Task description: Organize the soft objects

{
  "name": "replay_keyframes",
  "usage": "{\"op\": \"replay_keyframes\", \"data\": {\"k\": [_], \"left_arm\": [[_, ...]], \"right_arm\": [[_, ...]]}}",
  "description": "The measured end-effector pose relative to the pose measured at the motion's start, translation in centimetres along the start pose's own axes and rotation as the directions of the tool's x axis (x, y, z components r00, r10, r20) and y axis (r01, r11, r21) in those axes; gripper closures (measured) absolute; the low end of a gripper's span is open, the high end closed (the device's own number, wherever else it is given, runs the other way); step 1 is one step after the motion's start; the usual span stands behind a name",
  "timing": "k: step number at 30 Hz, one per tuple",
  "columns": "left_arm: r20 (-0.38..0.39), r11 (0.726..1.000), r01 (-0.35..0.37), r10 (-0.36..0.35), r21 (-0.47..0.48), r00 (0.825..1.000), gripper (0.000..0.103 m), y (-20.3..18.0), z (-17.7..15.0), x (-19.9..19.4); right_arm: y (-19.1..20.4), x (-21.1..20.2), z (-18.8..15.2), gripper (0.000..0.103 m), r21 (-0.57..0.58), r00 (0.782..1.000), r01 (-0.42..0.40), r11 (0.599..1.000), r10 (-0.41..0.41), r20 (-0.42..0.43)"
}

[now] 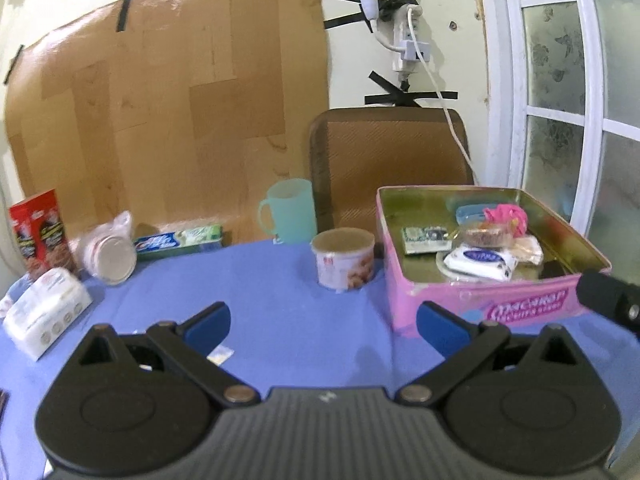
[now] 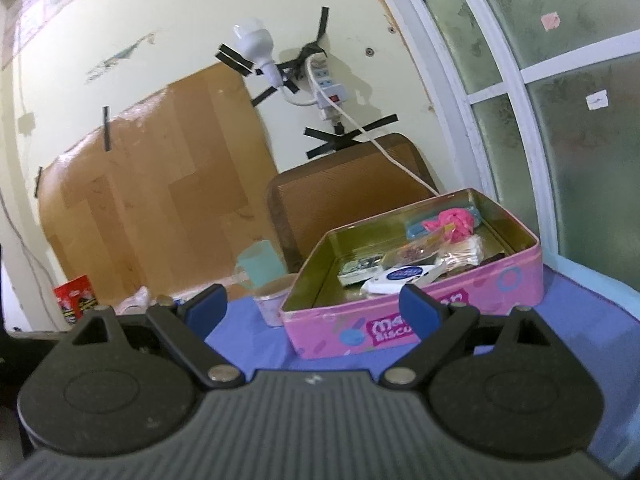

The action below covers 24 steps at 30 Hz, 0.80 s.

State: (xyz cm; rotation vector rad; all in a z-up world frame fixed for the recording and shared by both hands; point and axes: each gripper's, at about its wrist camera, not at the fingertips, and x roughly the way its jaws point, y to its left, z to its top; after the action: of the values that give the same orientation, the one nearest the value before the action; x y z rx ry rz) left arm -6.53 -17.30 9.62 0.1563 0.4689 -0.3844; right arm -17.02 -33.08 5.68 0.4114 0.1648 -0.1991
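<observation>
A pink biscuit tin (image 1: 488, 304) (image 2: 420, 320) stands open on the blue tablecloth at the right. Inside lie a pink cloth (image 1: 505, 216) (image 2: 452, 222), a white packet with a blue label (image 1: 480, 261) (image 2: 400, 276), a bag of cotton swabs (image 2: 460, 254) and other small items. A white tissue pack (image 1: 44, 312) lies at the left edge. My left gripper (image 1: 323, 326) is open and empty above the cloth, left of the tin. My right gripper (image 2: 313, 308) is open and empty, just in front of the tin's near wall.
A round can (image 1: 344, 258) stands left of the tin, a mint mug (image 1: 288, 210) behind it. A toothpaste box (image 1: 180, 240), a bagged stack of cups (image 1: 110, 254) and a red carton (image 1: 40, 232) line the far left. A brown chair back (image 1: 388, 160) stands behind the table.
</observation>
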Motion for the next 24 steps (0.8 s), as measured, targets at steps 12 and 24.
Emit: {"op": "replay_keyframes", "data": {"k": [12,24], "left_arm": [[0.016,0.992,0.113,-0.114,0.052,0.993,0.000,0.1,3.9,7.5],[0.010,0.986,0.163,-0.163,0.021,0.987,0.000,3.0,5.4,12.1]], "right_arm": [[-0.2,3.4,1.3,0.008,-0.023,0.986,0.164,0.986,-0.164,-0.010],[2.8,6.8,1.9,0.008,-0.066,0.971,0.235,0.970,-0.237,-0.029]]}}
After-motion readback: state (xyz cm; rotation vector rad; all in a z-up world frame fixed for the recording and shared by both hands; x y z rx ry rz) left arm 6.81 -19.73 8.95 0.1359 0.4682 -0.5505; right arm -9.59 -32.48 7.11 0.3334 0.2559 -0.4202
